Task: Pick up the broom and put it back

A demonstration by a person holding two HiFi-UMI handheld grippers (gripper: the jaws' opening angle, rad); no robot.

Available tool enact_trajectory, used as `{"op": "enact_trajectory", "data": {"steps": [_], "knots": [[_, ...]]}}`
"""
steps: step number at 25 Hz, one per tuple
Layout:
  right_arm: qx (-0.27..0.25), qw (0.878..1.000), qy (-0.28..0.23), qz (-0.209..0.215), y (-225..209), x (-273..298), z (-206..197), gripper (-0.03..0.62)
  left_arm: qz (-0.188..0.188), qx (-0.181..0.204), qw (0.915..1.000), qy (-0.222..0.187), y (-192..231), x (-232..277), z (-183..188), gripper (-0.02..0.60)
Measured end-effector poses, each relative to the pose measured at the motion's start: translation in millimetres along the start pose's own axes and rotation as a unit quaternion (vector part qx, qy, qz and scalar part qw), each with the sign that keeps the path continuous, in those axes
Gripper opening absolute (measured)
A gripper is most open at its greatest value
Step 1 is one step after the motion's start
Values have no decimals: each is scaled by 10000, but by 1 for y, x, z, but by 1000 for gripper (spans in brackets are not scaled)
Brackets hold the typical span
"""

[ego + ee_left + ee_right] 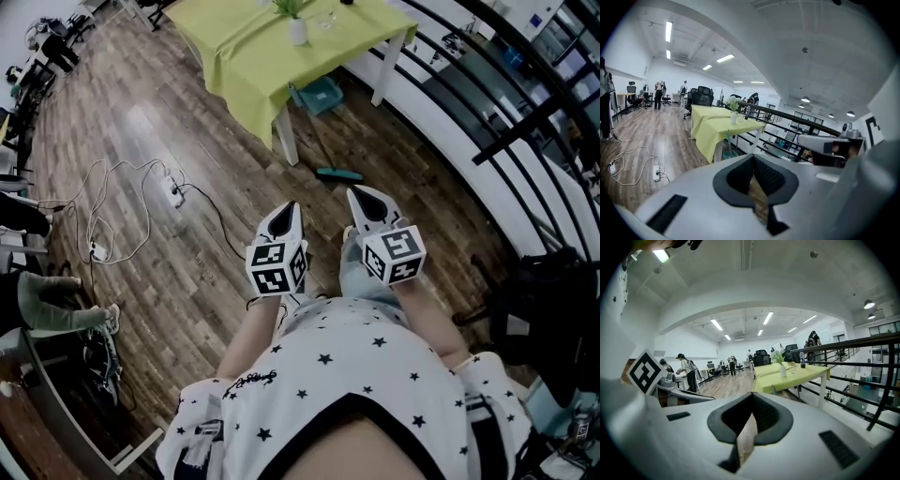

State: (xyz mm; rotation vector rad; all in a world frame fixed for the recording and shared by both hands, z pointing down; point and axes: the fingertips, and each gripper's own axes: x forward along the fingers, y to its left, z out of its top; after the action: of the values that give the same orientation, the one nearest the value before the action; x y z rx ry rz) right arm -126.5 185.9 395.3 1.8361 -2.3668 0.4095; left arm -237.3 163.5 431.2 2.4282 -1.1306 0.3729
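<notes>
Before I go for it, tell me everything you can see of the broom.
The broom is clear only in the head view. It shows as a short teal head lying on the wooden floor, a little to the right of the table's white front leg. A thin dark handle seems to run from it toward the teal bin under the table, but I cannot tell whether they touch. The bristles are too small to make out. Nothing holds it.

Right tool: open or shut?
Shut. In the right gripper view the right tool has its jaw tips together, with nothing held between them.
</notes>
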Motion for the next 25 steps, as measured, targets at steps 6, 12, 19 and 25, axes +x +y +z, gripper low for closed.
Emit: {"op": "enact_trajectory", "data": {"steps": [6, 12, 19, 25], "knots": [[-81, 9998, 35, 156, -43, 35, 21, -6, 141, -90, 9999, -28, -1, 47, 27, 11], [-240, 9990, 30, 372, -84, 68, 45, -6, 346, -217, 9991, -88, -2, 91, 55, 11], [-306, 9978, 65, 583, -123, 96, 62, -6, 545, -315, 9979, -143, -7, 130, 77, 11], [-351, 9966, 118, 734, -148, 121, 69, -6, 688, -387, 9968, -136, -5, 161, 89, 11]]}}
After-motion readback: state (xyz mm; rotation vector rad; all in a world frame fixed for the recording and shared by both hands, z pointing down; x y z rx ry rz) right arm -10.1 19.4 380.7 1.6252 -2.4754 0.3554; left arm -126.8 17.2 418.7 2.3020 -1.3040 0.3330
